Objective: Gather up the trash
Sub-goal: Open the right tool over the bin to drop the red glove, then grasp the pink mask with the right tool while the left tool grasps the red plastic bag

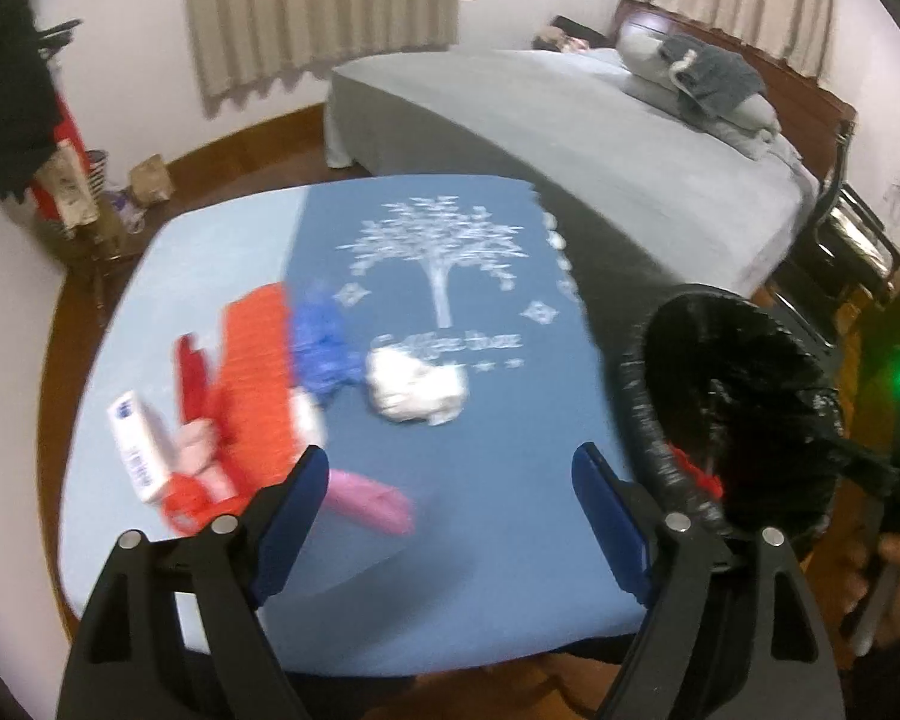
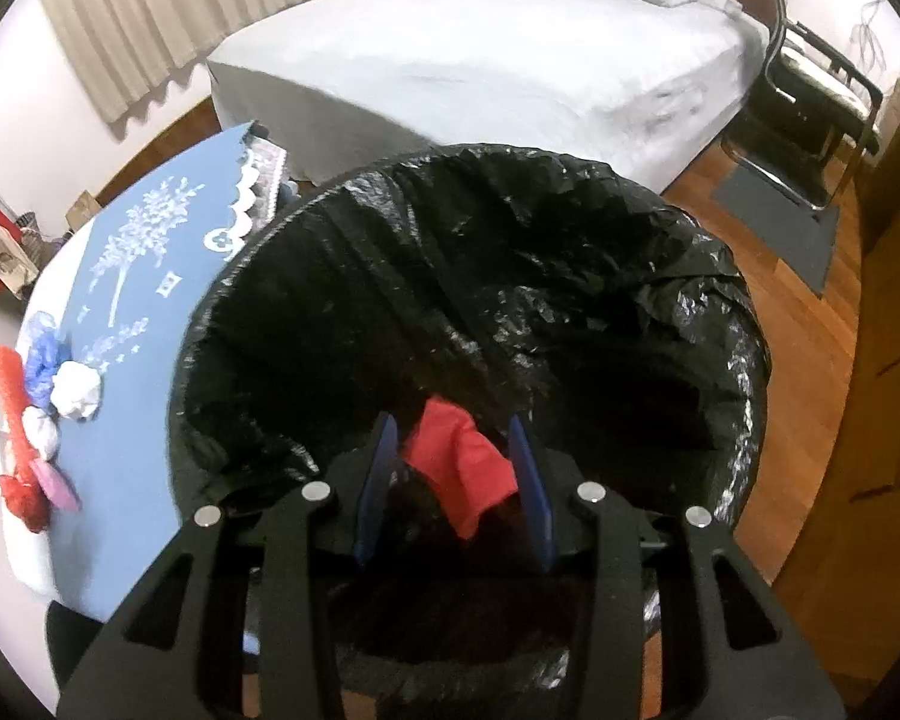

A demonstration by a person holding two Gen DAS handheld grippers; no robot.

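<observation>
A bin lined with a black bag point(image 2: 744, 324) stands beside a table with a blue tree-print cloth point(image 1: 480, 540). My right gripper point(image 2: 452, 423) hangs over the bin's mouth, its blue pads apart, and a red scrap point(image 2: 468, 468) lies loose between them. My left gripper point(image 1: 450, 456) is wide open over the table's near edge, holding nothing. On the cloth ahead of it lie a white paper ball point(image 1: 417, 387), crumpled blue plastic point(image 1: 321, 348), an orange ribbed piece point(image 1: 255, 372), a pink wrapper point(image 1: 369, 501), a white box point(image 1: 141, 450) and red netting point(image 1: 186, 504).
A bed with grey sheets point(image 1: 600, 138) stands behind the table, with folded bedding at its head. A metal chair point(image 2: 810, 114) sits on the wooden floor point(image 2: 810, 360) to the right. Bags and clutter point(image 1: 90, 192) stand by the left wall. A hand point(image 1: 894, 564) holds the right gripper.
</observation>
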